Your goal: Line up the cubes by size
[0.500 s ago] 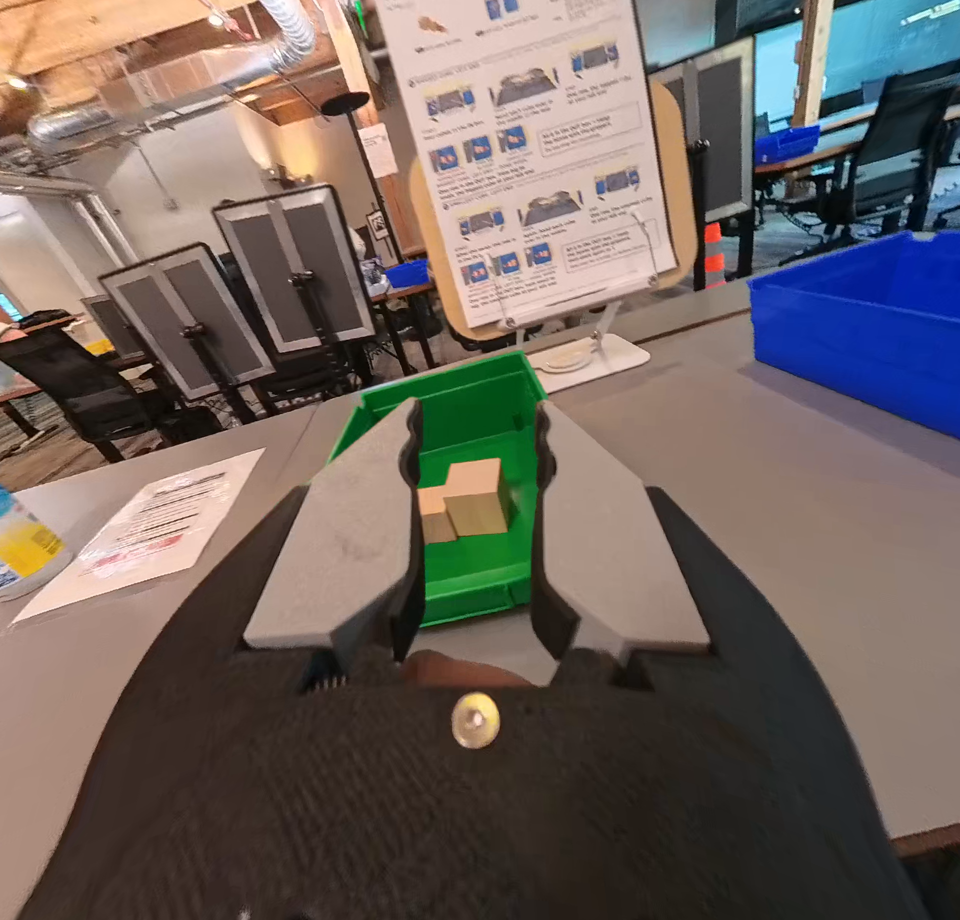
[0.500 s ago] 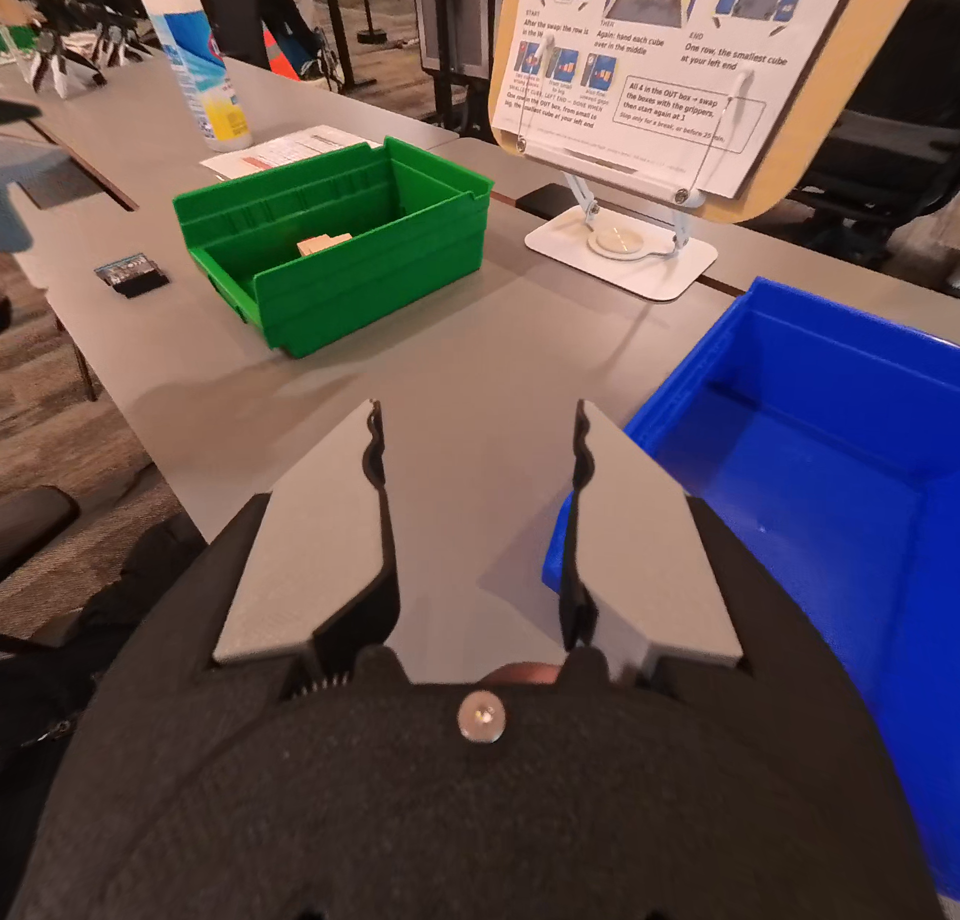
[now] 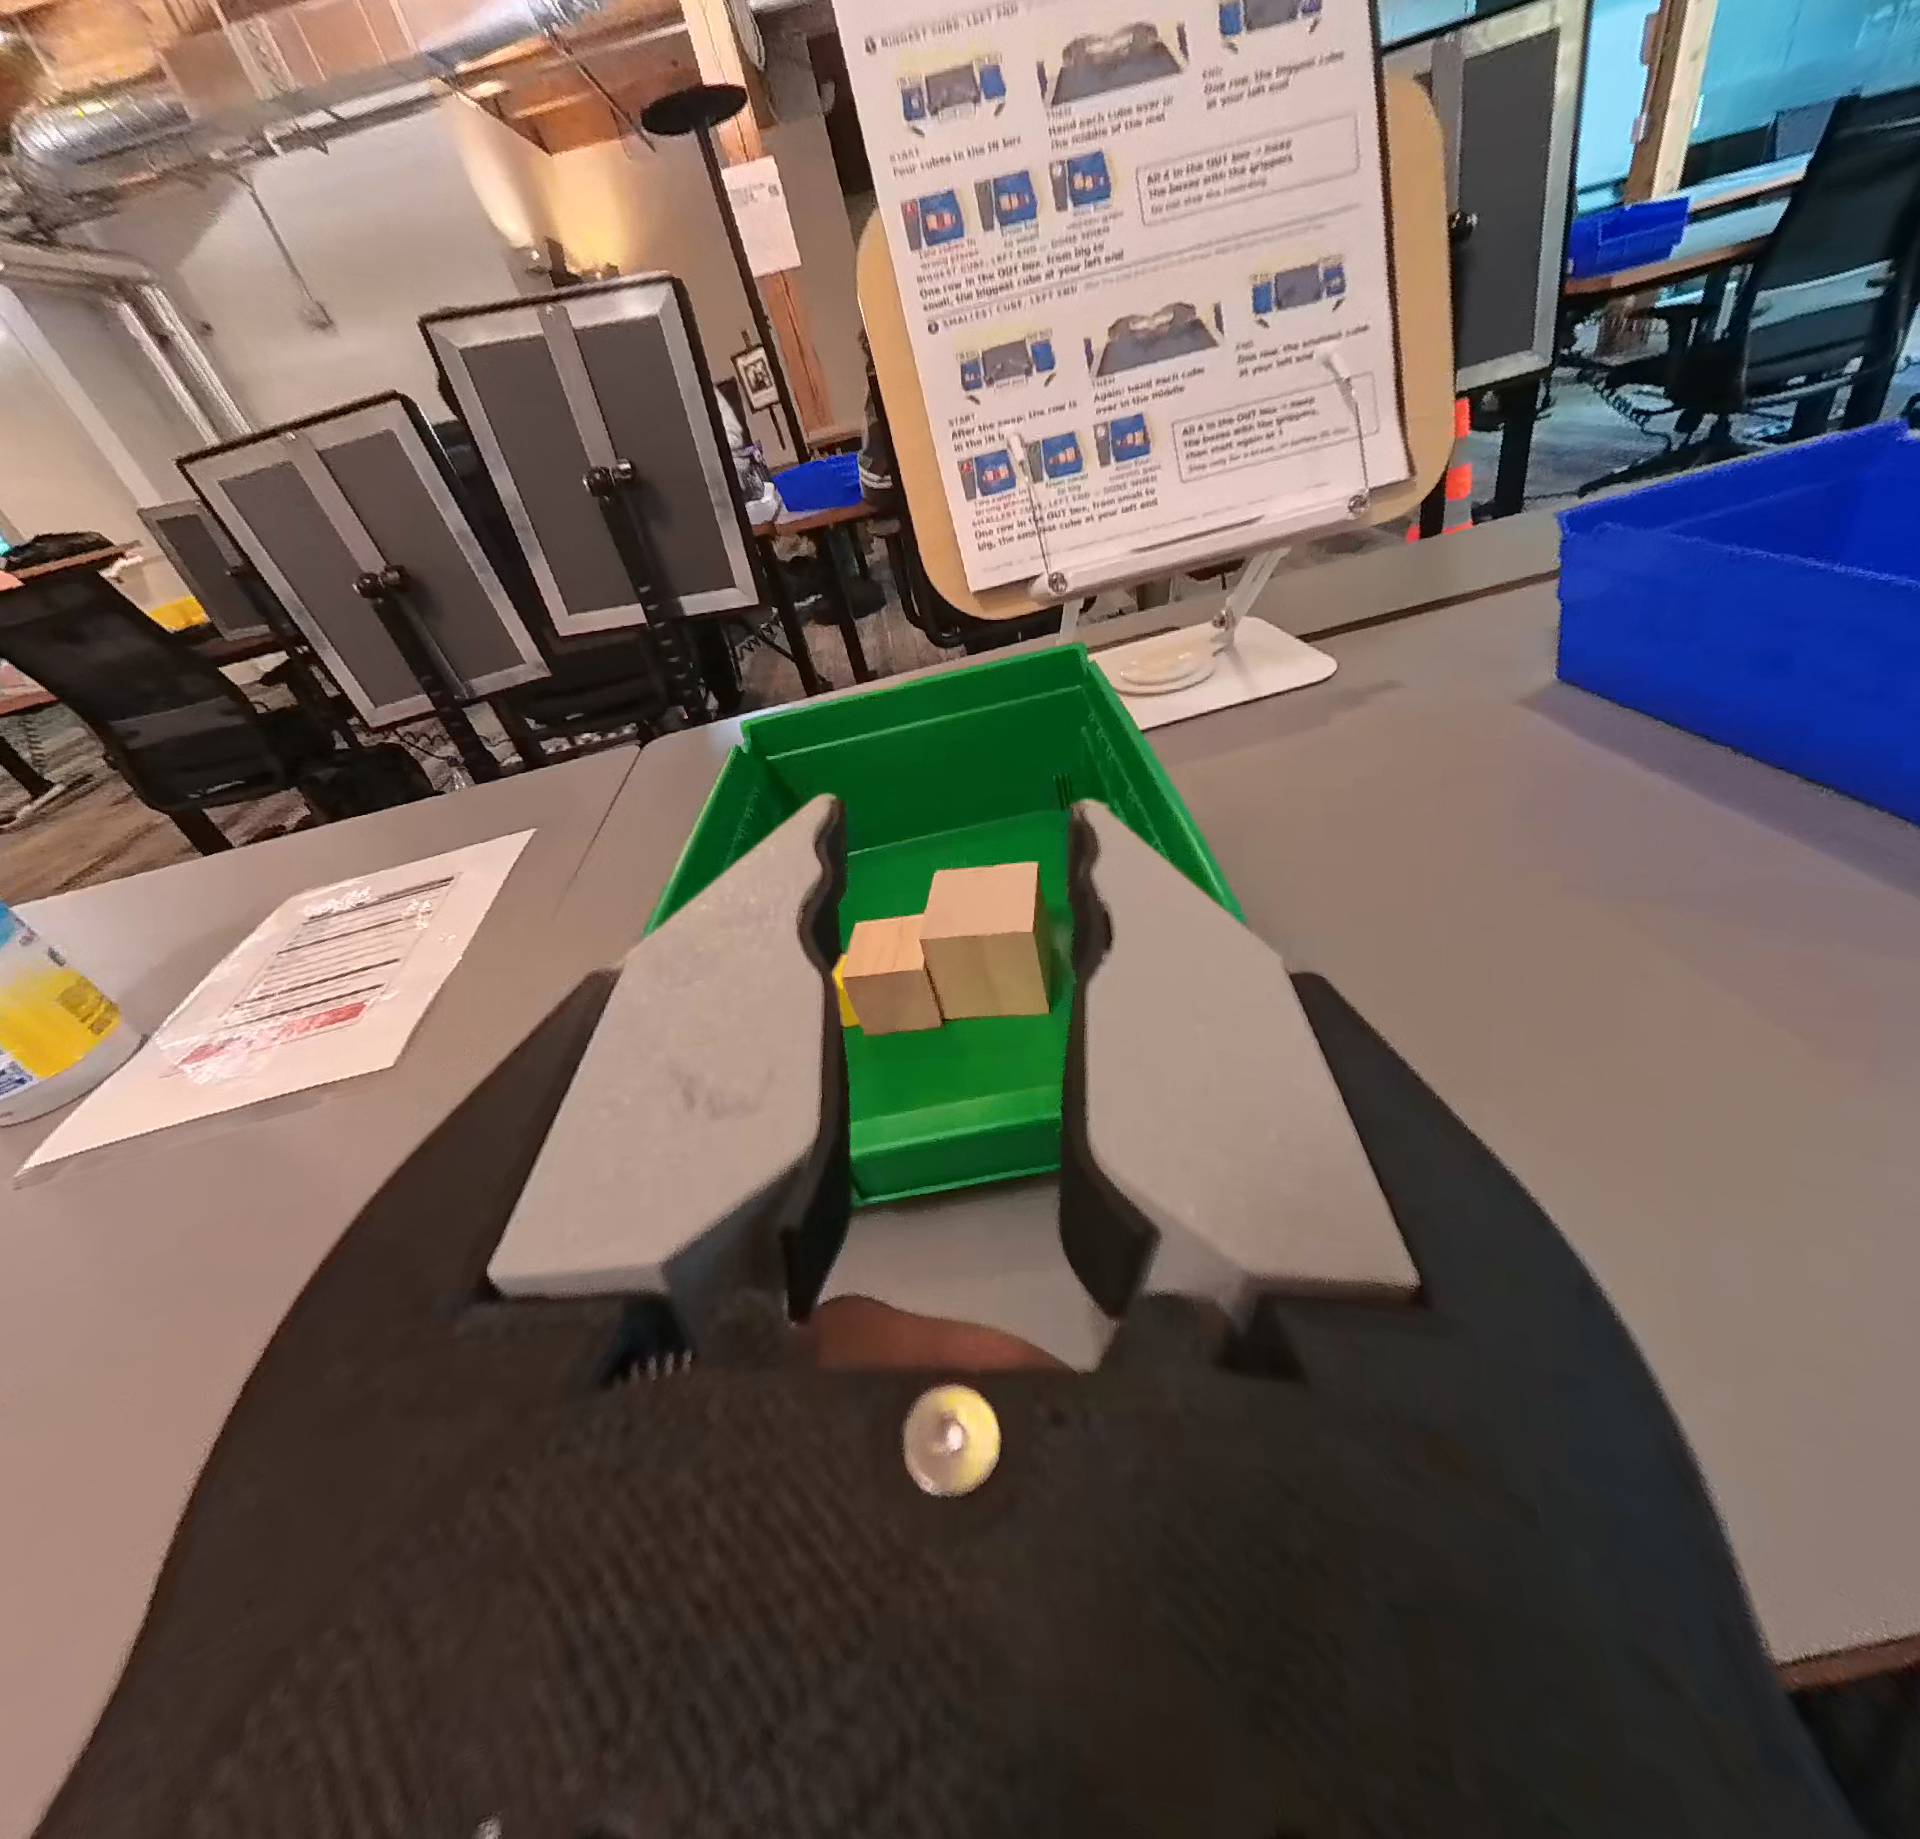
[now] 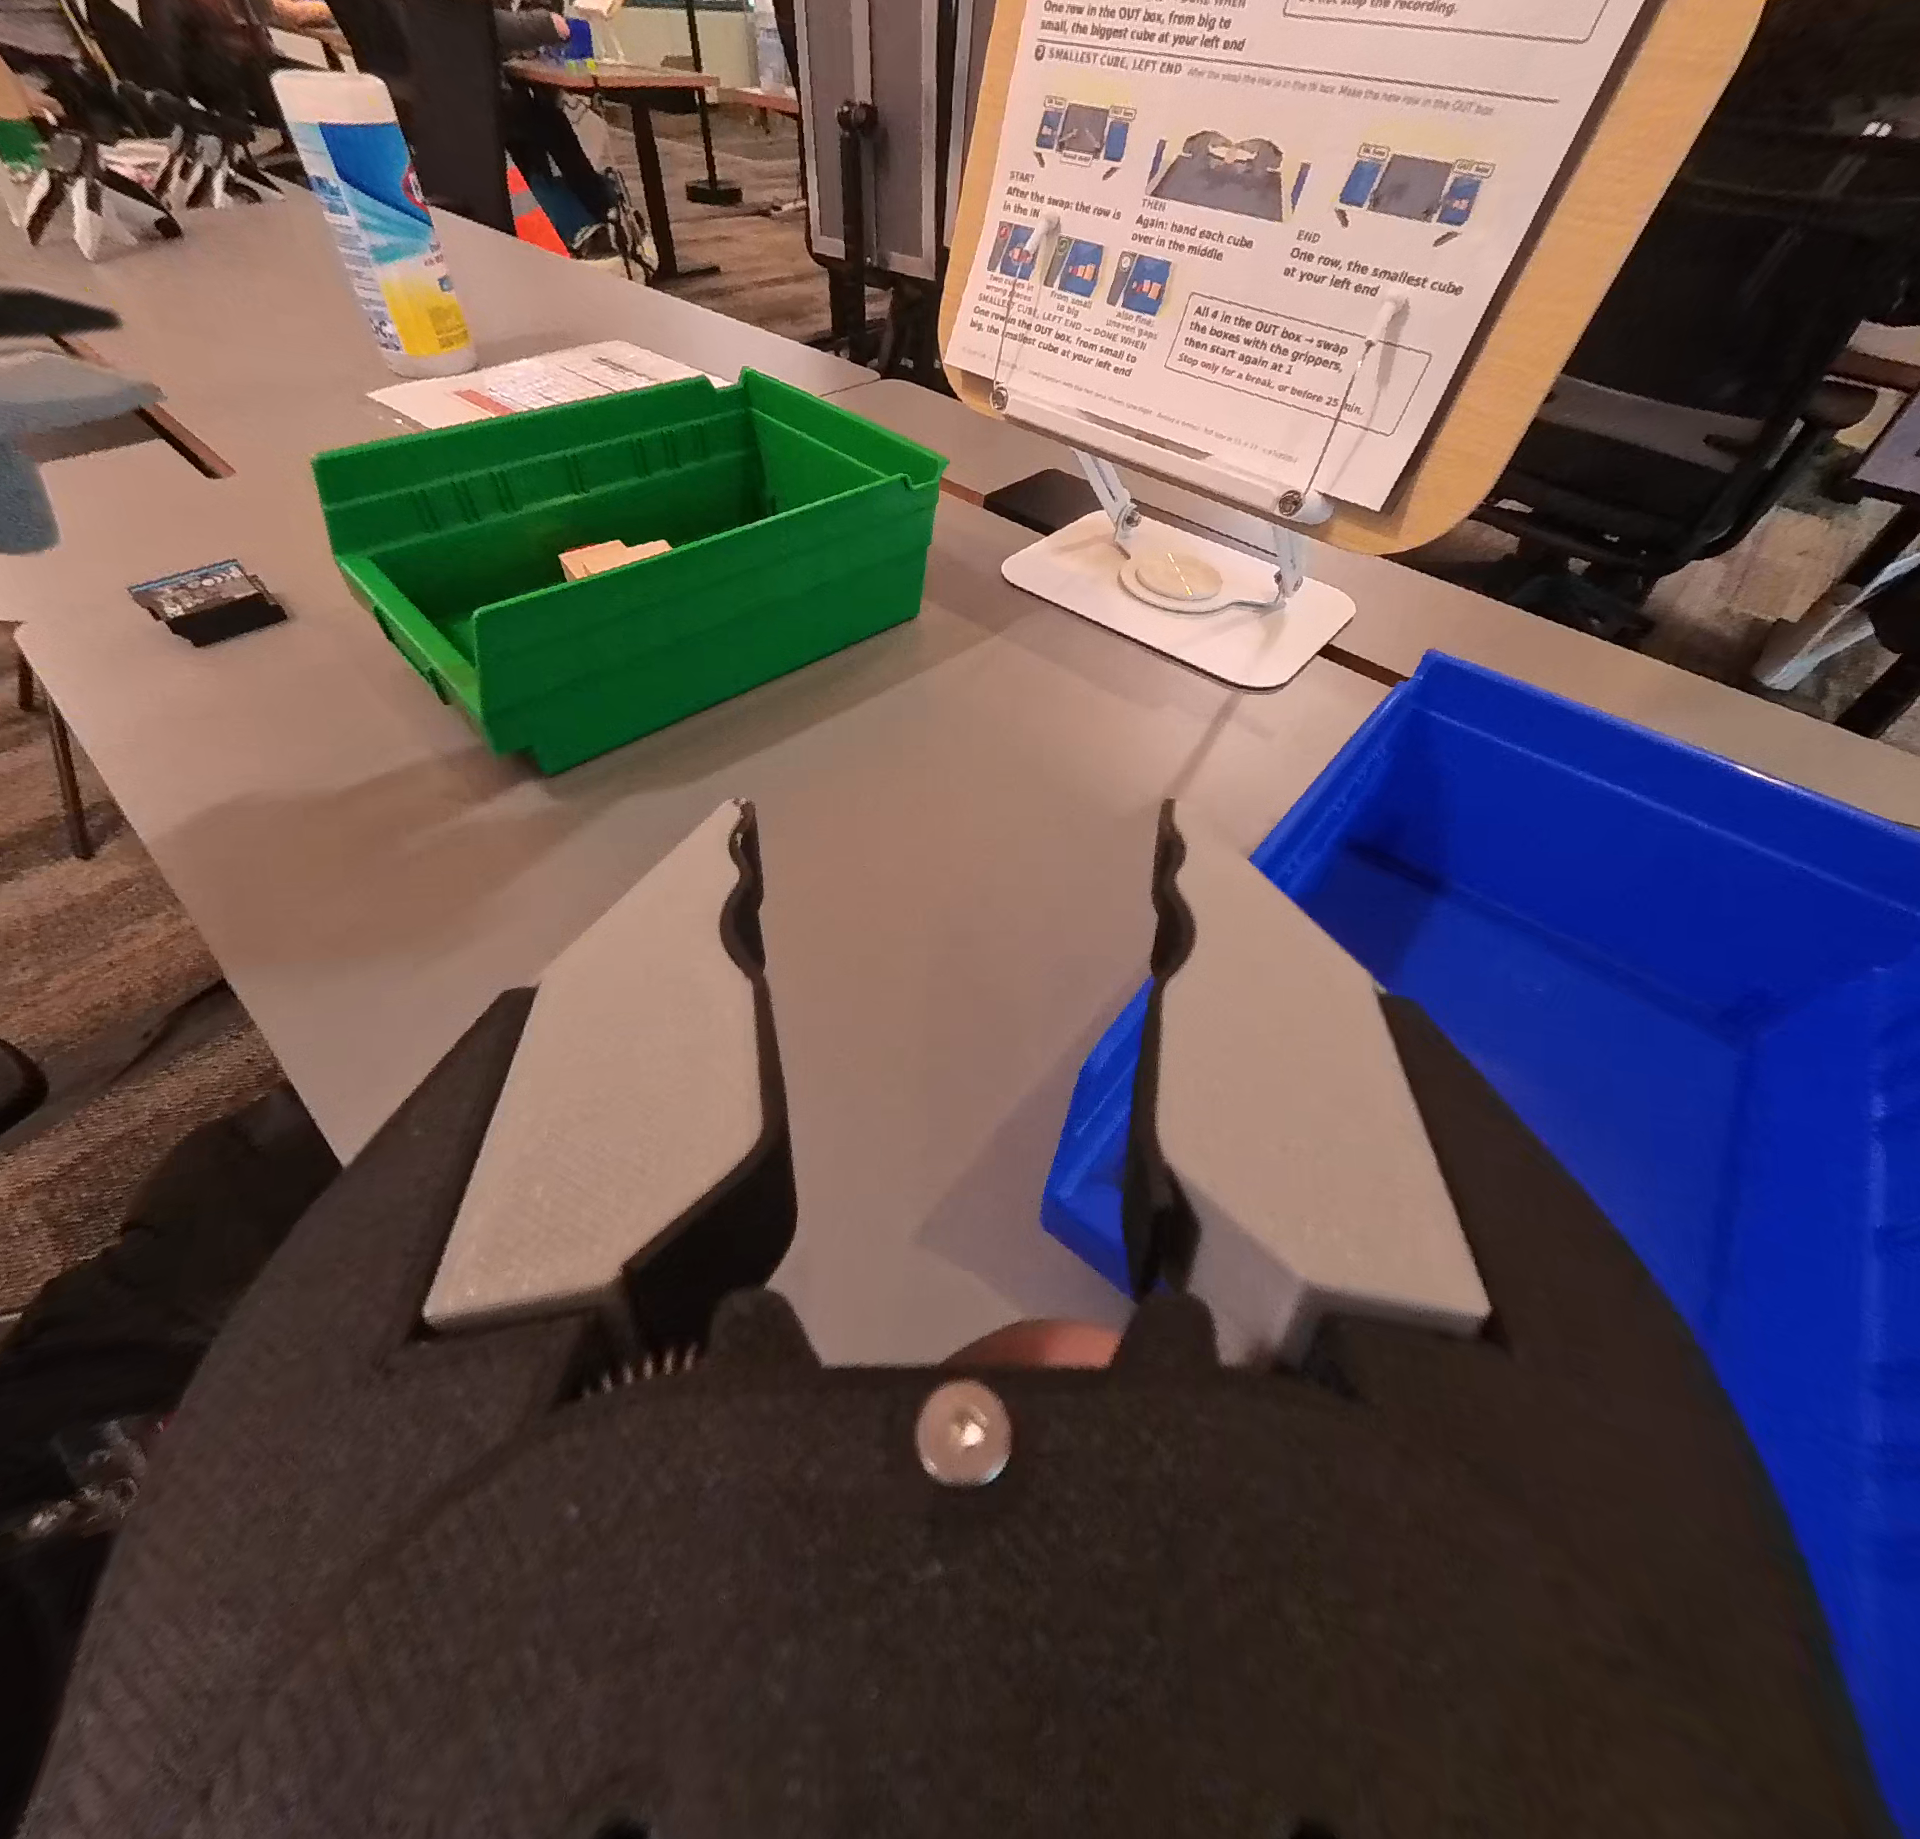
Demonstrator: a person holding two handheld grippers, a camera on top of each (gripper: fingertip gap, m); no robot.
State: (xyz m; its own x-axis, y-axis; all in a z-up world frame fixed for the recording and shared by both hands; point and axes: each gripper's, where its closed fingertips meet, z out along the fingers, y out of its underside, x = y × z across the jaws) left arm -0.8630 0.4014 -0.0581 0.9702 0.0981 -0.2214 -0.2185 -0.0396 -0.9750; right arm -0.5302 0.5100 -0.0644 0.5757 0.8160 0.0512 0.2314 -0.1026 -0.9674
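Left wrist view: left gripper's (image 3: 951, 859) grey finger (image 3: 717, 1041) covers the green bin's (image 3: 935, 1124) near-left part and all but a sliver of a yellow cube (image 3: 844, 994); cube count can't be told. Blue bin (image 3: 1756, 636) cut by right edge, wipes canister (image 3: 47, 1020) by left edge. Right wrist view: bin wall (image 4: 686, 636) hides the cubes (image 4: 608, 558) except tan tops. Blue bin (image 4: 1558, 958) runs off right edge; instruction board (image 4: 1299, 179) cropped at top. Far people blurred.

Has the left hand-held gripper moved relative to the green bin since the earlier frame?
Yes, slightly. The left hand-held gripper has tilted down: the green bin and the wooden cubes now sit a little higher between its open fingers.
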